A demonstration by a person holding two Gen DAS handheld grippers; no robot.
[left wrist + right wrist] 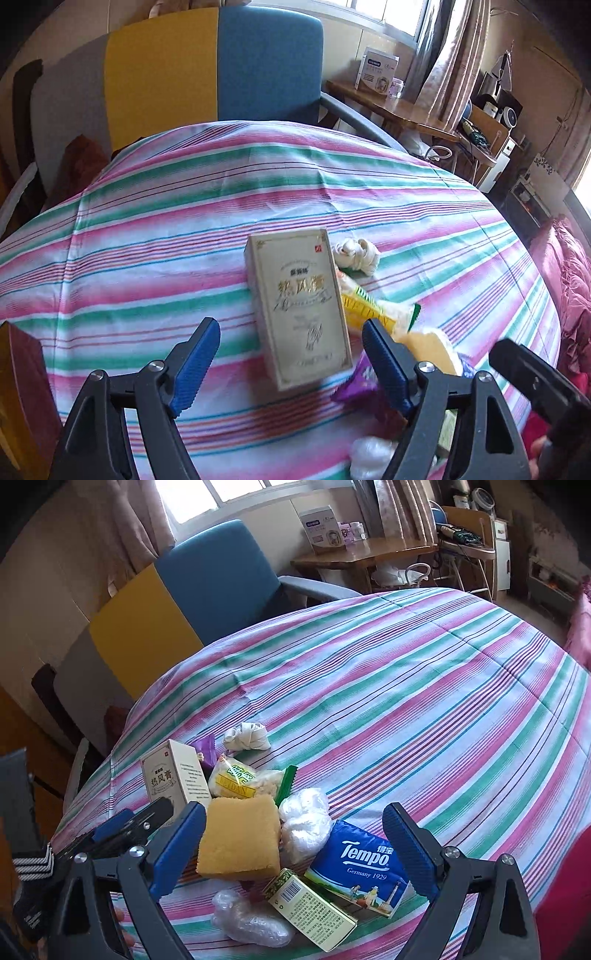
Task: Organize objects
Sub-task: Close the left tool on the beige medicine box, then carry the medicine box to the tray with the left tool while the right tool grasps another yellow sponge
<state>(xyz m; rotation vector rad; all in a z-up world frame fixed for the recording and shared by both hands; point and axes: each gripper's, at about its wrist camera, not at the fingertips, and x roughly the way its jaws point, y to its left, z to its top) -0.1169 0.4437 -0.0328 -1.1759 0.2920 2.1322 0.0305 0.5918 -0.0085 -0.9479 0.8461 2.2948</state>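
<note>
Left tongs (291, 354) spread wide, gripping nothing, straddling the gold ointment box (299, 306). Right tongs (295, 845) wide open, empty, over the yellow sponge (238, 838) just right of that box; Tempo tissue pack (364, 867) farther right, all on the striped surface (406, 686).

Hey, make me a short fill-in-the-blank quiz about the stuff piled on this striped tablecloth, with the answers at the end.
1. The blue tissue packet carries the brand name ____.
2. The square sponge lying between the right gripper's open fingers is coloured ____.
3. The left gripper is open around the upright beige cardboard box printed with ____-coloured lettering.
4. The knotted bundle of cloth at the far edge of the pile is ____.

Missing words: Tempo; yellow; gold; white
</note>
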